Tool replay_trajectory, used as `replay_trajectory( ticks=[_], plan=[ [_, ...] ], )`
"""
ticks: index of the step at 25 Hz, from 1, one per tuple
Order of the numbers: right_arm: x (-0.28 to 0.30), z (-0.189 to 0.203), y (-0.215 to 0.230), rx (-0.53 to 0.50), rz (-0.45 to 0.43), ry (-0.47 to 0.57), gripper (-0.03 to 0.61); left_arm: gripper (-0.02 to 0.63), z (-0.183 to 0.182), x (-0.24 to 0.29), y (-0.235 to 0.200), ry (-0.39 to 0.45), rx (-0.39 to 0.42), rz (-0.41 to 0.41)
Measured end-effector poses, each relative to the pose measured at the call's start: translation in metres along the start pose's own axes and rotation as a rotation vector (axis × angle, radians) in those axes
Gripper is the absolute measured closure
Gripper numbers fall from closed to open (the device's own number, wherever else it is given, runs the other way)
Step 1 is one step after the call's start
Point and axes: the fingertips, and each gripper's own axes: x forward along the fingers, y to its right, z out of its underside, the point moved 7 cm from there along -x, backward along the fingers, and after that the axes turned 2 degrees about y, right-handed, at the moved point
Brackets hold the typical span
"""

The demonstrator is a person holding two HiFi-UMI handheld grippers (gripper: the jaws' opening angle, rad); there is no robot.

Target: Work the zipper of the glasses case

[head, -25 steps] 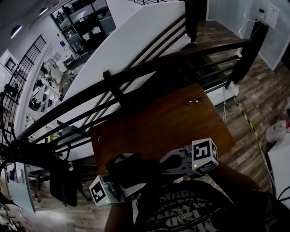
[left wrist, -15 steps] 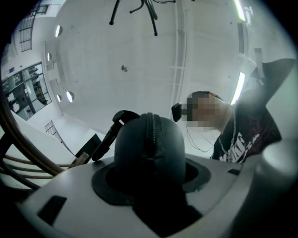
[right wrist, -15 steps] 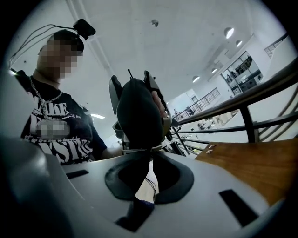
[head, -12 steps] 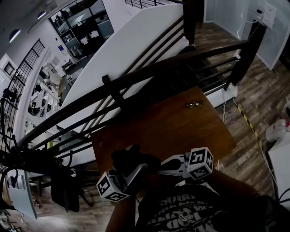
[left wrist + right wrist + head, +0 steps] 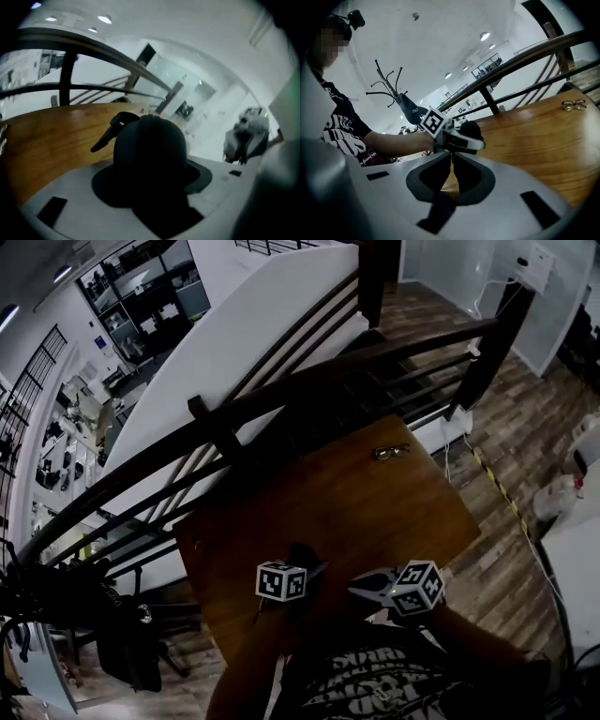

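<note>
The glasses case [image 5: 150, 150] is clamped end-on in the left gripper [image 5: 298, 574], whose jaws stand wide and press on its two sides. It is held over the near edge of the tabletop [image 5: 328, 502]; whether it rests on the wood I cannot tell. It is a dark, matt, dome-shaped shell, probably stiff, with the zipper line running as a faint ridge over its crown. A slim dark zipper pull [image 5: 110, 133] juts from its upper left like a small lever. The right gripper [image 5: 451, 157] hangs just beside it toward the near right corner, jaws pressed together with nothing between them. By my reading this is the set-up step: the case is secured but the zipper is not yet taken. The next move calls for the right jaws to part, line up on that thin pull and pinch it squarely while the left keeps the case from twisting; the tab is small and may slip. The tabletop is smooth brown wood with a fine grain. Thin-rimmed glasses [image 5: 389, 453] lie near its far right corner, under a dark railing [image 5: 281, 390].
</note>
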Motion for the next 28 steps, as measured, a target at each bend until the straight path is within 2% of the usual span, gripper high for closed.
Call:
replay_trajectory(
  ticks=[2,4,7,10,14,19,22,26,28],
  plan=[
    [0.007,0.002,-0.002,0.006,0.011,-0.011,0.560,0.356,0.018,0.022,-0.007,-0.182,0.167,-0.046],
    [0.011,0.005,-0.001,0.011,0.029,-0.015,0.560,0.355,0.038,0.043,-0.016,-0.327,0.311,-0.083],
    [0.013,0.012,-0.003,0.011,0.056,-0.020,0.560,0.354,0.073,0.067,-0.030,-0.502,0.439,-0.116],
    [0.014,0.016,-0.008,0.023,0.073,-0.024,0.560,0.354,0.087,0.073,-0.038,-0.562,0.505,-0.121],
    [0.011,0.021,-0.012,0.038,0.082,-0.028,0.560,0.353,0.093,0.070,-0.046,-0.554,0.494,-0.110],
    [0.008,0.019,-0.004,0.020,0.083,-0.036,0.560,0.340,0.081,0.059,-0.049,-0.461,0.447,-0.118],
    [0.007,0.001,-0.004,-0.021,0.114,0.001,0.560,0.339,0.057,0.023,-0.046,-0.333,0.383,-0.138],
    [-0.008,-0.028,0.001,-0.114,0.186,0.141,0.560,0.339,0.016,-0.042,-0.019,0.031,0.247,-0.080],
    [-0.020,-0.047,0.001,-0.171,0.210,0.236,0.561,0.339,-0.009,-0.086,0.006,0.253,0.223,-0.080]
  ],
)
